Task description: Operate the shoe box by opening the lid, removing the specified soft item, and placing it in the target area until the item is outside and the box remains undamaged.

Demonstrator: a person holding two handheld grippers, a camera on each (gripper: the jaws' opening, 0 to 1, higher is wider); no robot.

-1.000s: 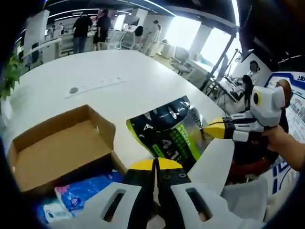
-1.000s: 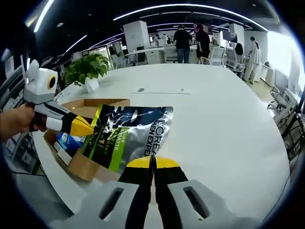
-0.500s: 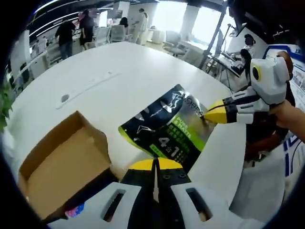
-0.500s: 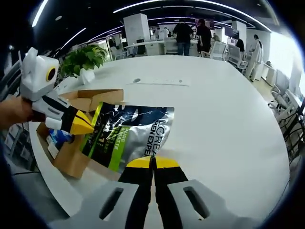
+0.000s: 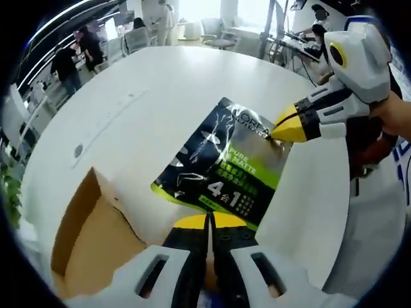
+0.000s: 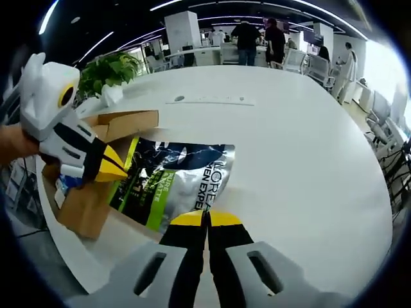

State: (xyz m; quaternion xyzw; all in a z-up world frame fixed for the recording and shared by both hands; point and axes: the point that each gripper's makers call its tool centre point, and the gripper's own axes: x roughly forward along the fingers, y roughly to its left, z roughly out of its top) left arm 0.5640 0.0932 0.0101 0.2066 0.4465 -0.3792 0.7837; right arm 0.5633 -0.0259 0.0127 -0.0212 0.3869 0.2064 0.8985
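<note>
In the left gripper view, the left gripper (image 5: 207, 220) has its yellow-tipped jaws pressed together on the near, green-striped edge of the black, silver and green pouch (image 5: 225, 165). The pouch stretches straight ahead from the jaws, spread flat just above the white table (image 5: 160, 90). At its far silver corner, ahead and to the right, the right gripper (image 5: 277, 132) pinches it with its own yellow tips closed; a hand (image 5: 395, 115) holds that gripper at the right edge. To the left of the jaws and close beside them sits the open cardboard shoe box (image 5: 96, 237), its flap raised toward the pouch; the pouch is outside the box. A long flat strip (image 5: 112, 119) lies on the table ahead and to the left.

In the right gripper view, the right gripper (image 6: 206, 218) closes its jaws on the silver edge of the pouch (image 6: 176, 179), which spreads ahead and to the left. The left gripper (image 6: 122, 173) nips the pouch's far left green edge, just in front of the box (image 6: 96, 192), where a blue packet (image 6: 64, 183) peeks out. Beyond the box stands a potted plant (image 6: 110, 72), and people (image 6: 260, 42) stand past the far end of the table (image 6: 308, 141).
</note>
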